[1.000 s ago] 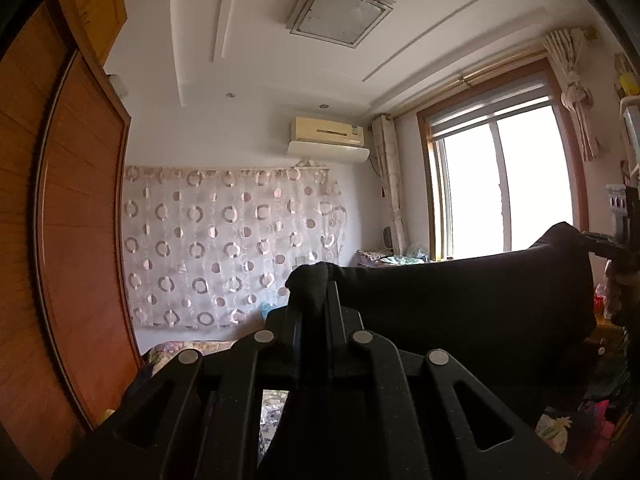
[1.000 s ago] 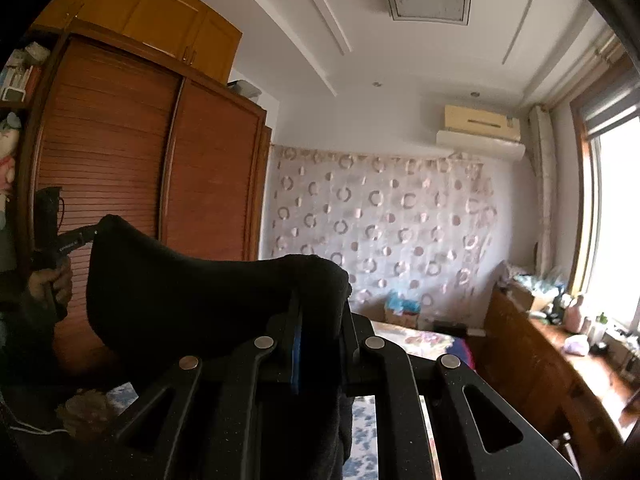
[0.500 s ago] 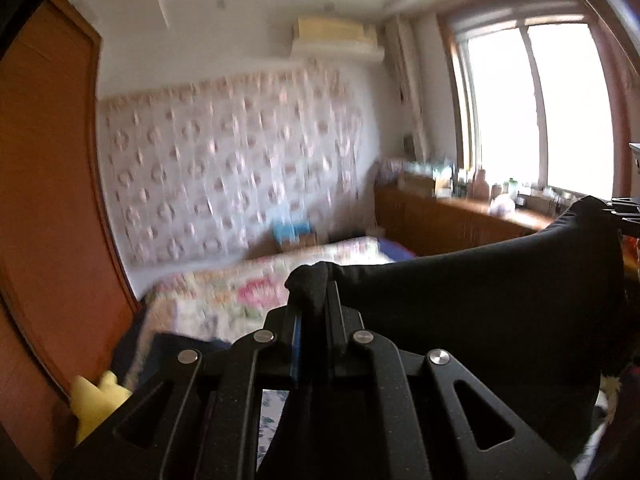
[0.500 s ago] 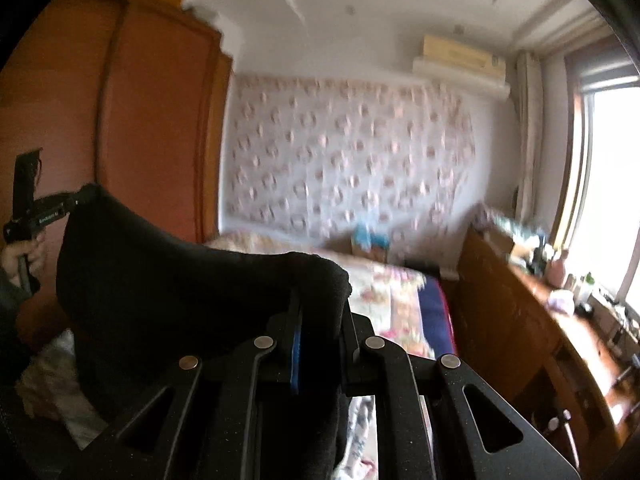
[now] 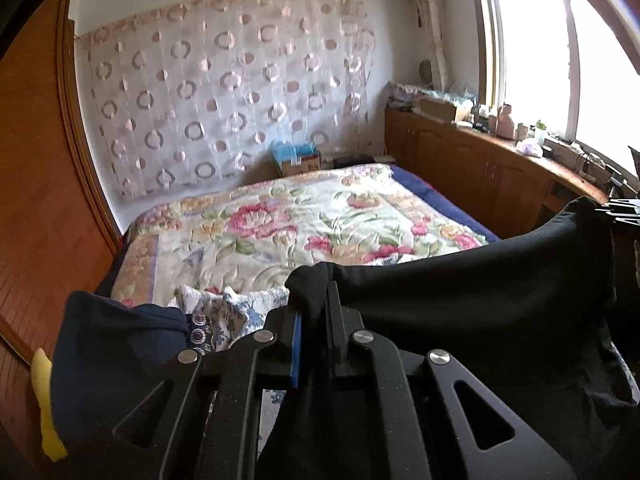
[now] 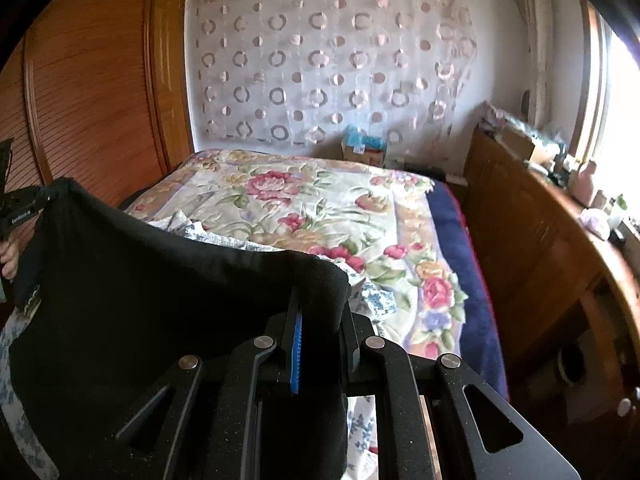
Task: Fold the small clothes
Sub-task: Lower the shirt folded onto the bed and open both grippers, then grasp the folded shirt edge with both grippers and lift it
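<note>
A black garment [image 5: 472, 300] hangs stretched between my two grippers above the near end of the bed. My left gripper [image 5: 314, 292] is shut on one top corner of it. My right gripper [image 6: 318, 296] is shut on the other top corner [image 6: 160, 300]. In the left wrist view the right gripper's fingertips [image 5: 618, 212] show at the far right edge, at the cloth's corner. In the right wrist view the left gripper [image 6: 24, 204] shows at the far left, with a hand below it. The garment's lower part is hidden behind the gripper bodies.
A bed with a floral quilt [image 5: 300, 224] lies ahead. Blue-and-white patterned clothes [image 5: 224, 304] and a dark navy garment [image 5: 112, 352] lie at its near end. A wooden wardrobe [image 6: 88, 92] stands left, a low wooden cabinet [image 6: 532, 240] under the window right, a box [image 5: 298, 160] by the curtain.
Both grippers have tilted downward with the black garment: the views swung from ceiling and wall to the bed. The garment stays stretched between them, both still shut on it.
</note>
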The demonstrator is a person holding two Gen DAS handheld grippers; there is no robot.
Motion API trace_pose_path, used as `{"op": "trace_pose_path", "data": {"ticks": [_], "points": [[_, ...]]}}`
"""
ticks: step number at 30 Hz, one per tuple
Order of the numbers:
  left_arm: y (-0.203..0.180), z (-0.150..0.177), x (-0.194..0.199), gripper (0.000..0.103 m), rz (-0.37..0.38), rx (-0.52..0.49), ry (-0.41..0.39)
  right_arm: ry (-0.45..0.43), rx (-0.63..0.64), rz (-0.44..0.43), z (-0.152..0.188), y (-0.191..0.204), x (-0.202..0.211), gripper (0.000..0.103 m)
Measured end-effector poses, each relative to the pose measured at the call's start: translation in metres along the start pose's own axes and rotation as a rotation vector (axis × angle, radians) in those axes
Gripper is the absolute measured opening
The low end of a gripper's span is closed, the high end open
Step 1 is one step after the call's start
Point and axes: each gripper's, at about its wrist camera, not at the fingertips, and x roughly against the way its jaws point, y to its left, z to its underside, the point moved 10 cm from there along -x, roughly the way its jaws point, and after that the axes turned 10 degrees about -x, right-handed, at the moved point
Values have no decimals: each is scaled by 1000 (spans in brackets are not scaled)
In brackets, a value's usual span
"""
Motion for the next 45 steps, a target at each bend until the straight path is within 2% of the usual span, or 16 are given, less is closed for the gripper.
{"op": "trace_pose_path", "data": {"ticks": [8, 10, 12, 14, 17, 20, 26, 29, 33, 40, 45], "points": [[-8, 9, -38, 13, 69, 2, 101, 103, -29, -4, 0, -27, -28, 13], [-14, 10, -38, 20, 78, -9, 112, 117, -49, 3, -5, -31, -34, 21], [-19, 10, -30, 40, 81, -26, 101, 117, -62, 20, -7, -35, -34, 33], [-22, 10, -25, 54, 89, -43, 98, 113, -78, 19, -3, -36, -27, 38], [-33, 18, -13, 68, 107, -66, 110, 104, -91, 14, 9, -33, -16, 39], [-43, 30, -5, 75, 145, -68, 121, 110, -99, -13, 27, -27, -4, 39], [-61, 67, 9, 75, 159, -41, 163, 135, -112, 2, 59, -33, 18, 39], [-66, 83, 13, 75, 167, -18, 186, 157, -104, 37, 72, -40, 25, 39], [-68, 100, 21, 75, 133, -17, 212, 178, -123, 67, 76, -51, 29, 39], [-74, 127, 35, 75, 140, 27, 234, 188, -150, 77, 76, -53, 33, 39], [-73, 154, 30, 75, 153, 75, 300, 223, -163, 93, 82, -51, 21, 39]]}}
